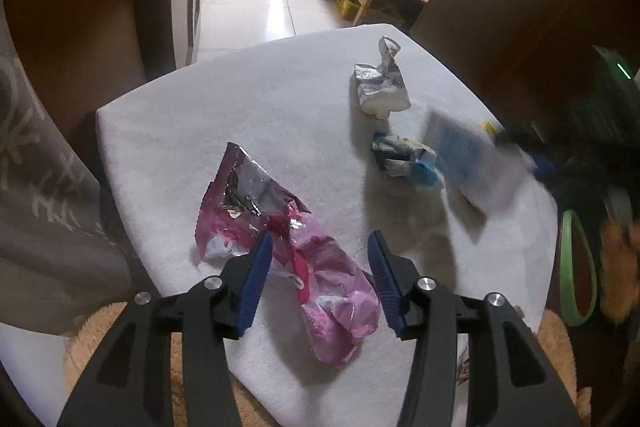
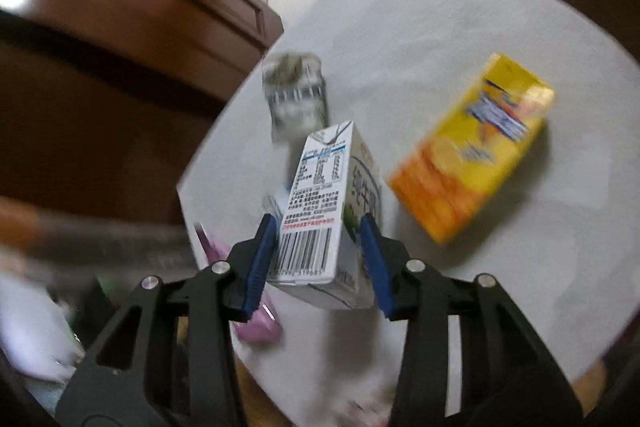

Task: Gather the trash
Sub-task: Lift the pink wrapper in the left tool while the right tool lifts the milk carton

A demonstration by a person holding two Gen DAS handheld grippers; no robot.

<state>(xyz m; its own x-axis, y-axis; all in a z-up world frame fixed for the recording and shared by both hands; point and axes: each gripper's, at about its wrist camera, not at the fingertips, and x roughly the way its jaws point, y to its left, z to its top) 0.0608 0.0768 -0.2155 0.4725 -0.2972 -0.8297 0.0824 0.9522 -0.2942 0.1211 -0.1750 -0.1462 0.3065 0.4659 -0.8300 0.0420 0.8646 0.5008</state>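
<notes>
1. The left gripper (image 1: 320,247) hangs over the near edge of the white table (image 1: 248,99) with its blue pads (image 1: 256,275) spread wide apart and nothing between them but air.
2. Below that gap lies a crumpled pink wrapper (image 1: 280,227); it stretches from about 10 o'clock of the gripper down to its 6 o'clock, and the pads do not touch it.
3. At 1 o'clock sits a squashed grey-and-white carton (image 1: 394,157) with a blue cap, and farther out at 1 o'clock a second crumpled white carton (image 1: 382,83) stands on the cloth.
4. At 2 o'clock in the left view a blurred white-and-blue milk carton (image 1: 472,163) hangs above the table.
5. The right gripper (image 2: 318,231) is clamped on that milk carton (image 2: 320,203), one pad on each side near its barcode end; the carton points away at 12 o'clock.
6. At 2 o'clock of the right gripper a yellow juice box (image 2: 472,147) lies flat on the table, well apart from the milk carton.
7. At 11 o'clock a crumpled carton (image 2: 296,95) shows, blurred.
</notes>
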